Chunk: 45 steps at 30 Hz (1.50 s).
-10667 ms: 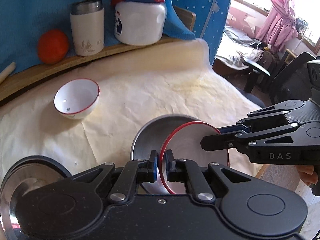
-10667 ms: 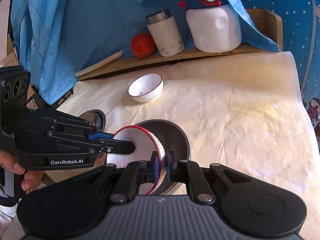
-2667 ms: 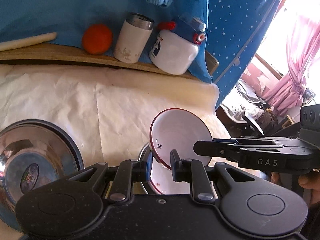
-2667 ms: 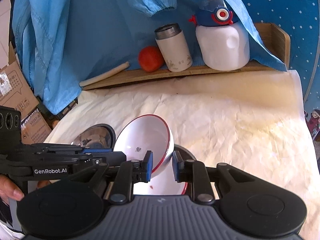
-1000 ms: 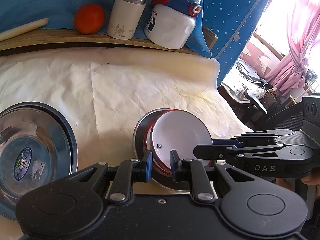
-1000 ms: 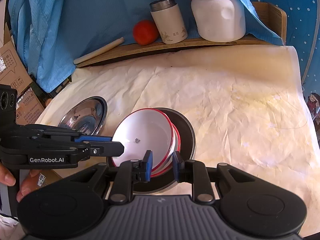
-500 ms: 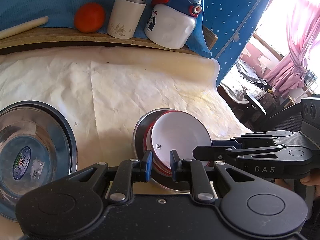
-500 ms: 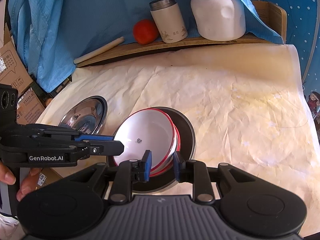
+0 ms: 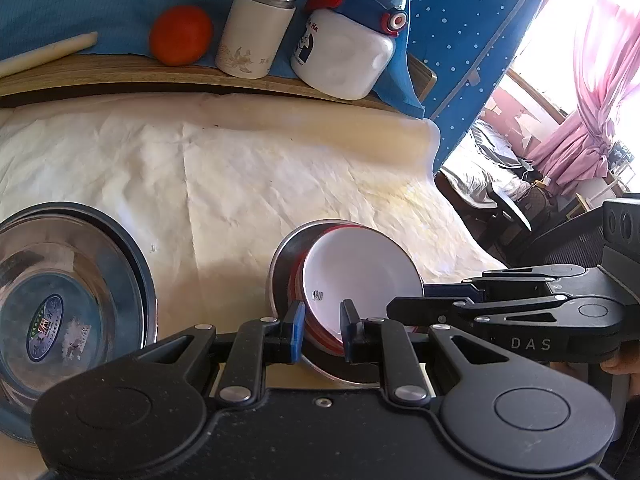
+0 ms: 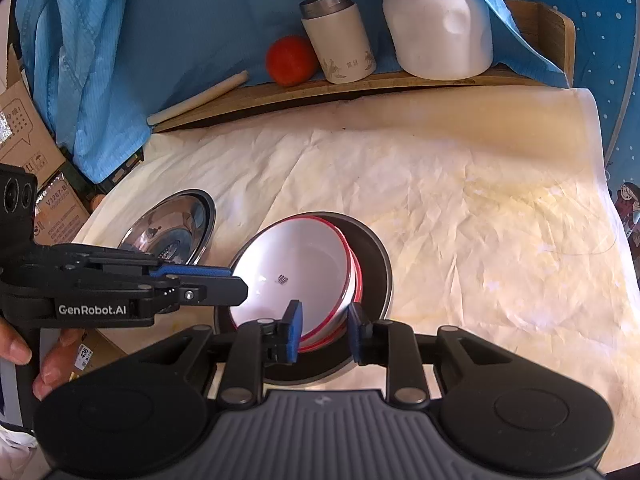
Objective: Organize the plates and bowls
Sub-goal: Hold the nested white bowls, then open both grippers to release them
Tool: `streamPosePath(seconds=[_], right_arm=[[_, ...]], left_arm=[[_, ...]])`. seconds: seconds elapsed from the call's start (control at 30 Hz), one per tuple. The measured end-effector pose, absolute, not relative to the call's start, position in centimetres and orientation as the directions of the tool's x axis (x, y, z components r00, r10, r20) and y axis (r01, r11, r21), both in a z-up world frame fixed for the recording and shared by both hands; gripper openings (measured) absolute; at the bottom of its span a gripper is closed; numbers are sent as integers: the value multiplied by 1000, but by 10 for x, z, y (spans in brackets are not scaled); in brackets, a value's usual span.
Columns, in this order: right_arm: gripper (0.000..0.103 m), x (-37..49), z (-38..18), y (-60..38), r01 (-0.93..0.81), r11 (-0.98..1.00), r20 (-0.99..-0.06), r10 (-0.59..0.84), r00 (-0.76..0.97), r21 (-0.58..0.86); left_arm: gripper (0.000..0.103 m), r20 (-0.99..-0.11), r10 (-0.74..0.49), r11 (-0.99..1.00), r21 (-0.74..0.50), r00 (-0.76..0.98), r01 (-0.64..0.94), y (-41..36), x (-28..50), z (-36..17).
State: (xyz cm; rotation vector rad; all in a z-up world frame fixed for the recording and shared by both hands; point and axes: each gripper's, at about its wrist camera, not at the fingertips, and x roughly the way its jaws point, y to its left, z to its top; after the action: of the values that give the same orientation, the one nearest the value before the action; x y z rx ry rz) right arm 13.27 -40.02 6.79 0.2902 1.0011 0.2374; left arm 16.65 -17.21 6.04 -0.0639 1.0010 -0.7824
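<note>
Two white red-rimmed bowls (image 10: 296, 276) sit nested in a steel bowl (image 10: 376, 276) on the papered table; they also show in the left wrist view (image 9: 356, 272). My left gripper (image 9: 321, 330) is open, its fingers straddling the near rim of the top bowl. My right gripper (image 10: 325, 334) is open, its fingers straddling the opposite rim. A second steel bowl (image 9: 60, 304) lies to the left, also in the right wrist view (image 10: 176, 228).
On a wooden shelf at the back stand an orange (image 9: 181, 35), a white thermos (image 9: 256, 32), a white jug with a blue lid (image 9: 344, 50) and a rolling pin (image 10: 198, 98). Blue cloth hangs behind. The table edge drops off at the right (image 9: 436, 152).
The second red-rimmed bowl has been lowered into the first one inside the steel bowl. Both grippers have opened wider around its rim over the last second.
</note>
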Motion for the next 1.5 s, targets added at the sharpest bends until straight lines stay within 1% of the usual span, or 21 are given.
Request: streamPosePath(seconds=[0.3,0.6,0.67,0.73,0.87,1.03,1.13,1.23,1.3,1.37,1.43,1.5], right_arm=[[28,134,69,-400,-64,937,-795,325,513,342],[31,133,69,-401,-66,935,-790,332,516,350],[35,134,68,-402,-67,932,-787,338,515,356],[37,133,69,-401,-69,930,-785,344,515,362],[40,132,70,-401,-71,927,-780,349,519,368],[41,129,75,-403,-69,924,-766,351,539,375],[47,127,78,-404,-69,923,-759,352,548,379],[50,126,79,-406,-67,923,-754,349,557,379],[53,124,80,-407,-65,922,-751,349,561,381],[55,124,79,-408,-65,921,-747,352,564,385],[59,123,80,-409,-63,921,-743,350,570,386],[63,122,81,-411,-61,920,-739,349,577,387]], left_arm=[[19,-729,-617,730,-390,297,561,-173,167,61],[20,-728,-619,730,-393,296,559,-172,167,62],[20,-726,-620,730,-394,298,559,-172,167,62],[21,-725,-620,730,-392,299,560,-173,167,63],[22,-719,-628,725,-401,299,560,-172,167,64],[22,-707,-634,724,-399,314,562,-169,166,68],[22,-701,-637,725,-403,322,558,-168,167,70],[23,-695,-638,729,-405,332,552,-166,168,72],[28,-687,-639,734,-409,346,543,-164,168,73],[30,-682,-638,739,-411,357,534,-162,169,74],[36,-677,-639,741,-416,365,526,-160,170,75],[48,-671,-638,748,-421,379,514,-158,171,75]])
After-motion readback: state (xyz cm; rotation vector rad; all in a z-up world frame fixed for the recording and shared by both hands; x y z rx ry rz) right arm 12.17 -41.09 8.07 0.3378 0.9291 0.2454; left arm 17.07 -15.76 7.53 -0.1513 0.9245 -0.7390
